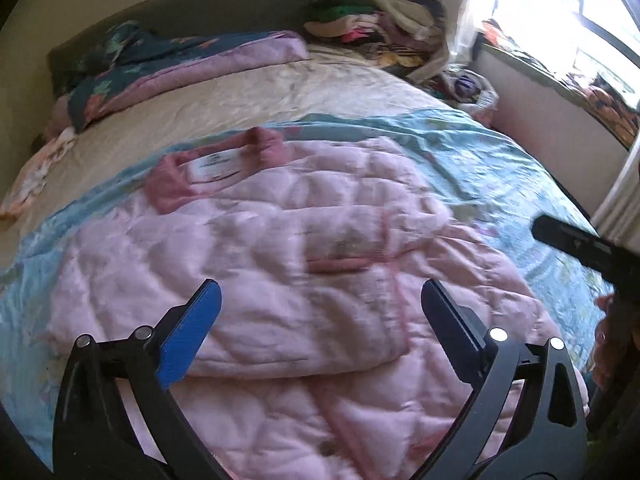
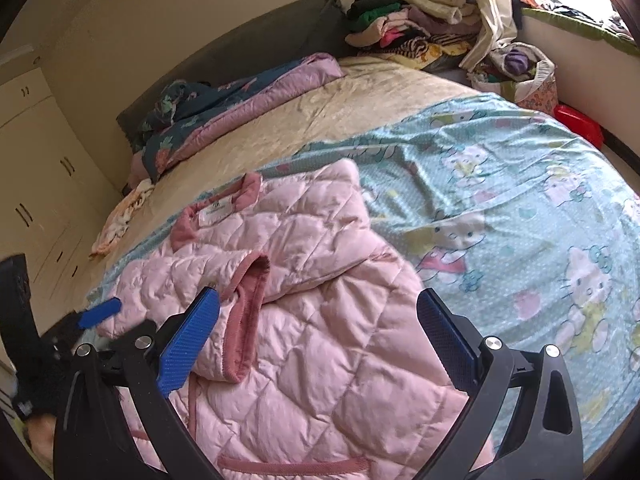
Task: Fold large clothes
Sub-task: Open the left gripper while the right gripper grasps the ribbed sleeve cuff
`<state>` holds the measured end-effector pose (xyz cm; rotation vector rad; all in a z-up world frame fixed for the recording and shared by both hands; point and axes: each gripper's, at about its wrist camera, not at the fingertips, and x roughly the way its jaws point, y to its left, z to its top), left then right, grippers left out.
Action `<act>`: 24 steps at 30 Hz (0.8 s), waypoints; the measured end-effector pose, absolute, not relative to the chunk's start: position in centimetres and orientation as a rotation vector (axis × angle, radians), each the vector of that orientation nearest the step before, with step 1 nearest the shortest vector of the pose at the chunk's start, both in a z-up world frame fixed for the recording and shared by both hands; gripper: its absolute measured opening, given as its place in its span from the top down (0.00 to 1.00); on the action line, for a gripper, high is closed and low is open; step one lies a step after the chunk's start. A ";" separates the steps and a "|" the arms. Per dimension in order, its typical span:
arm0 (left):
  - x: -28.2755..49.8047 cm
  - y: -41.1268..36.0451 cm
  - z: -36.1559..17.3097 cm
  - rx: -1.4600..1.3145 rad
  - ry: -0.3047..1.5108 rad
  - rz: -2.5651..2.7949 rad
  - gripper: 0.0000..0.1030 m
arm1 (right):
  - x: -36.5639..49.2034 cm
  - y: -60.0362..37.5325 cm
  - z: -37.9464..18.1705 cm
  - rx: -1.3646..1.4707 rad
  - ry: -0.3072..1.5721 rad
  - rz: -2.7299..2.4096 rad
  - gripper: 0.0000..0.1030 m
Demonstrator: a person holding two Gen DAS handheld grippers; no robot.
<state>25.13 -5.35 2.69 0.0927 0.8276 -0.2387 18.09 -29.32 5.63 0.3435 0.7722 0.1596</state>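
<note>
- Hovering over the pink quilted jacket (image 2: pixel 320 320), we kept the left gripper (image 1: pixel 320 320) and right gripper (image 2: pixel 320 340) spread wide, neither holding anything, probably lining up the next fold.
- One sleeve (image 2: pixel 240 296) lay folded across the jacket's front.
- The jacket rested on a cartoon-print sheet (image 2: pixel 500 200) covering the bed; a clothes pile (image 2: pixel 412 20) sat by the window.

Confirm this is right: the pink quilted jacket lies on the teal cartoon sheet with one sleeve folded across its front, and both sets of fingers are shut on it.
One thing is wrong: neither gripper is shut. The left gripper and the right gripper both stand open over the pink quilted jacket, as each wrist view shows. It does lie on the teal cartoon sheet, one sleeve folded across its front.
</note>
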 end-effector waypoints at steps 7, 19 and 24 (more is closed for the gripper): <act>26.3 3.5 3.3 -0.012 0.831 -0.066 0.09 | 19.2 -24.0 3.9 0.274 0.830 0.236 0.04; 25.8 15.6 2.6 -0.174 0.799 0.079 0.09 | 21.7 -18.2 -0.6 0.304 0.947 0.317 0.05; 26.0 17.5 1.3 -0.245 0.793 0.062 0.09 | 23.0 -17.6 -2.2 0.403 0.973 0.349 0.05</act>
